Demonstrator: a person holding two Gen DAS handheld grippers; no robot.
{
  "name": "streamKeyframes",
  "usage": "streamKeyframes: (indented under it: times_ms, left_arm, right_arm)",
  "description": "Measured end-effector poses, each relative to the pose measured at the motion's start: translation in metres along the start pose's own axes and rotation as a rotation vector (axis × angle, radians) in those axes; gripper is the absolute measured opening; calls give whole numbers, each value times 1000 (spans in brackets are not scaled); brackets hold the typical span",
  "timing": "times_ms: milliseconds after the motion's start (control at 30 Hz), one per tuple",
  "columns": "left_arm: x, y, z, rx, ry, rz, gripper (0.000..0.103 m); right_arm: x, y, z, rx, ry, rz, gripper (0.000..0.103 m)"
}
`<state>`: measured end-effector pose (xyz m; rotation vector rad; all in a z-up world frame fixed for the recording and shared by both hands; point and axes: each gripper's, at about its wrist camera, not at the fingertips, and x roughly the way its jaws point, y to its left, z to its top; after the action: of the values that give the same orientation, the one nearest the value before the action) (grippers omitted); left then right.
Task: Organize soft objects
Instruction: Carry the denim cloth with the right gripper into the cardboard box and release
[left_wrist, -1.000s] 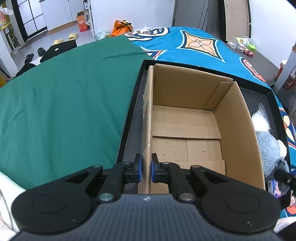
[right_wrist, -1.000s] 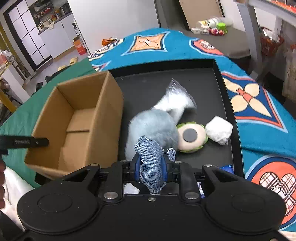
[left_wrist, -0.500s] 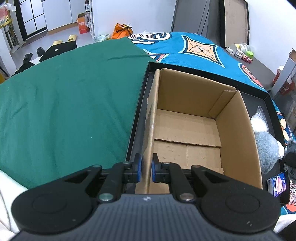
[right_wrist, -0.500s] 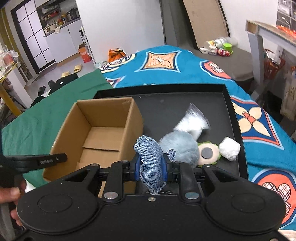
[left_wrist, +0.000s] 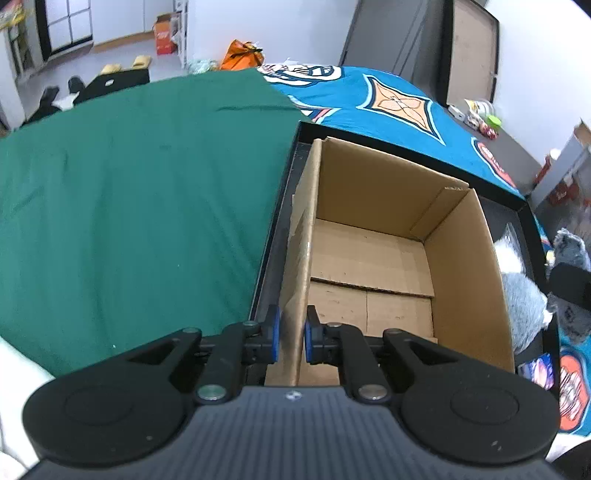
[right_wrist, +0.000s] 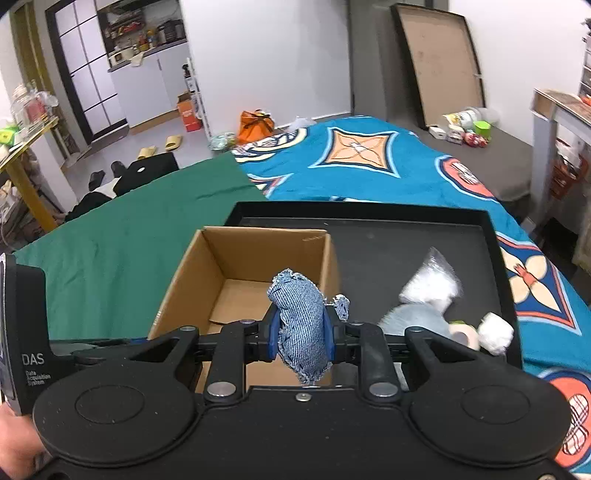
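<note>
At lower centre, a frayed blue denim pouch (right_wrist: 301, 325) is clenched in the right gripper (right_wrist: 301, 334) jaws before the open brown corrugated cardboard box (right_wrist: 236, 291), whose thin left wall is pinched by the left gripper (left_wrist: 291, 332).

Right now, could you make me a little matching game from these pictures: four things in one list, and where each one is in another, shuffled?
Things:
1. denim bundle
2. cardboard box
3. grey plush toy
4. orange bag

Places:
A. on the floor, far back
B. lying on the black tray, right of the box
C. clamped in the right hand-held gripper
D. wall pinched by the left hand-held gripper

Pairs: 1-C, 2-D, 3-B, 4-A
</note>
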<state>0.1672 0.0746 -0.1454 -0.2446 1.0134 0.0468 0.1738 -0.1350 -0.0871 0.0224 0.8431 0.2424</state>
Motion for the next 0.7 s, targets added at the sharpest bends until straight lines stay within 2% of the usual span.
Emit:
streamKeyframes:
  times_ms: [333,400,467,533,700]
  left_arm:
    - [-4,3,3,-11,-12,-4,12]
    - [-5,4,3,-17,-13,-9,12]
    - [-4,4,4,-20,-12,-11,12]
    - [-5,4,5,-12,-13,-14,13]
    - [-7,5,7,-24,-3,-16,15]
  right_arm:
    - [12,36,26,-54,-61,59,27]
    - [14,38,30,-42,-84,84,34]
    - [13,37,32,-29,-95,119,54]
    - [11,35,33,-8,-107,121,65]
    - [7,17,29,35,-93,93,69]
